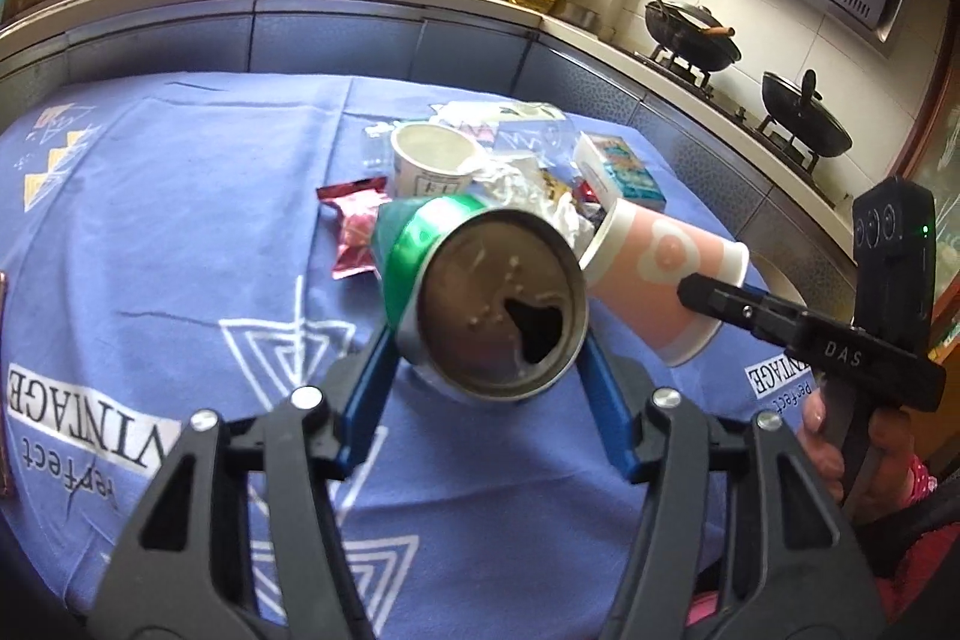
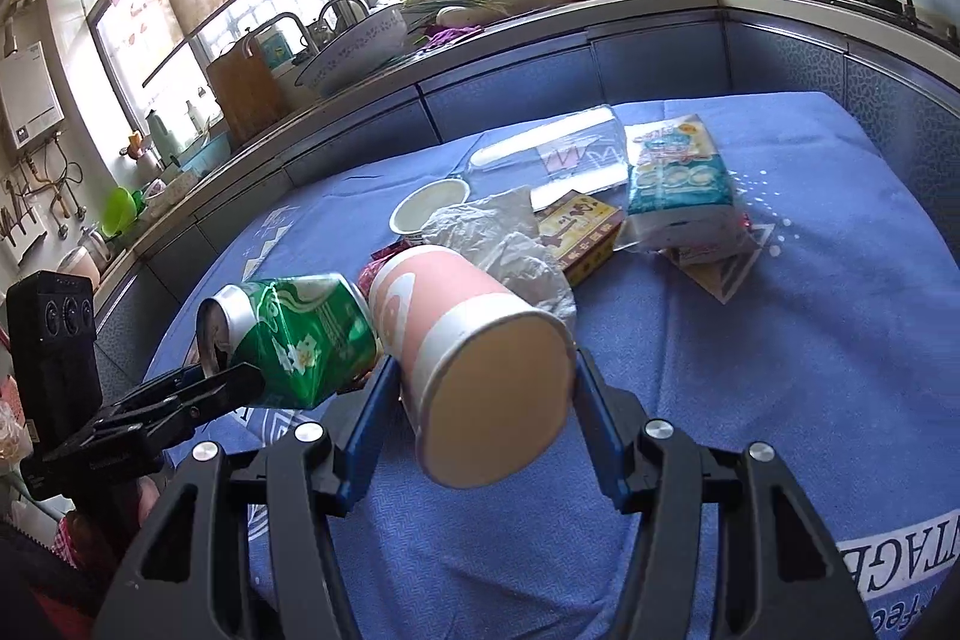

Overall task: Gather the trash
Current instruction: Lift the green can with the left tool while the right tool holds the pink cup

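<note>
My left gripper (image 1: 489,334) clamps a dented green can (image 1: 480,292), mouth open toward me; my right gripper (image 2: 486,388) grips a pink paper cup (image 2: 474,340), base nearest, contents hidden.

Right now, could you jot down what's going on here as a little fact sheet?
Place: kitchen, table with blue cloth
Left gripper: closed on a dented green can, lifted off the cloth
Right gripper: closed on a pink paper cup, tipped on its side
Left on table: white cup, crumpled wrapper, tissue pack, small carton
</note>
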The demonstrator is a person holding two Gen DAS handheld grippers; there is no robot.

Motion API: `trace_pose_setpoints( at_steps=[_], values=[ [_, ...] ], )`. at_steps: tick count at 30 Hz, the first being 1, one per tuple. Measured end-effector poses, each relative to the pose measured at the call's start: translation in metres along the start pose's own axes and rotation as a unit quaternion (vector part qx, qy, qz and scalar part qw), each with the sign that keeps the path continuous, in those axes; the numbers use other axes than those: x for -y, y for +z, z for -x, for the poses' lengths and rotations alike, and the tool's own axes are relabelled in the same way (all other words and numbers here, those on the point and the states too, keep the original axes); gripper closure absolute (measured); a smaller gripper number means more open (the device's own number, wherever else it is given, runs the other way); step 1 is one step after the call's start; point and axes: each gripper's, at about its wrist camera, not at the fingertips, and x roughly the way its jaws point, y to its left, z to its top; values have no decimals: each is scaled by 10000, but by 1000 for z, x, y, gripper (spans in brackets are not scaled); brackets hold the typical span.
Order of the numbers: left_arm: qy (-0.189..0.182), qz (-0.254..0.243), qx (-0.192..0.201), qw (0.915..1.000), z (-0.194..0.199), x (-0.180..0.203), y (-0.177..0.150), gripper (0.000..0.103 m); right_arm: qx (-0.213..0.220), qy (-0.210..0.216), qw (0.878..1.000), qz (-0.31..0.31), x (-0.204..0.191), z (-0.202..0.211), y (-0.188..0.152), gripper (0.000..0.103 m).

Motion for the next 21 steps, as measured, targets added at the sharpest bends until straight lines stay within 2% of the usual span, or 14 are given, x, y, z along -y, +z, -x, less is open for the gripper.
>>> trace_pose_setpoints(
  at_steps=[6, 12, 13, 15, 17, 21],
  values=[
    [-44, -149, -171, 9997, -16, 14, -2, 47, -106, -140, 9996, -216, 19, 2, -11, 48],
    [-41, 358, -707, 9968, -39, 1, -11, 47, -134, -125, 9995, -267, 24, 2, -18, 48],
    [-68, 410, -735, 9964, -38, 0, -10, 45, -129, -120, 9995, -256, 24, 2, -19, 48],
    [-91, 471, -716, 9963, -34, -2, -10, 28, -140, -100, 9995, -264, 25, 2, -20, 48],
    [-77, 472, -679, 9965, -28, -3, -10, 23, -165, -71, 9994, -287, 25, 0, -20, 48],
    [-39, 553, -778, 9954, -20, -8, -13, 19, -202, 17, 9994, -281, 24, -3, -20, 48]
  ],
)
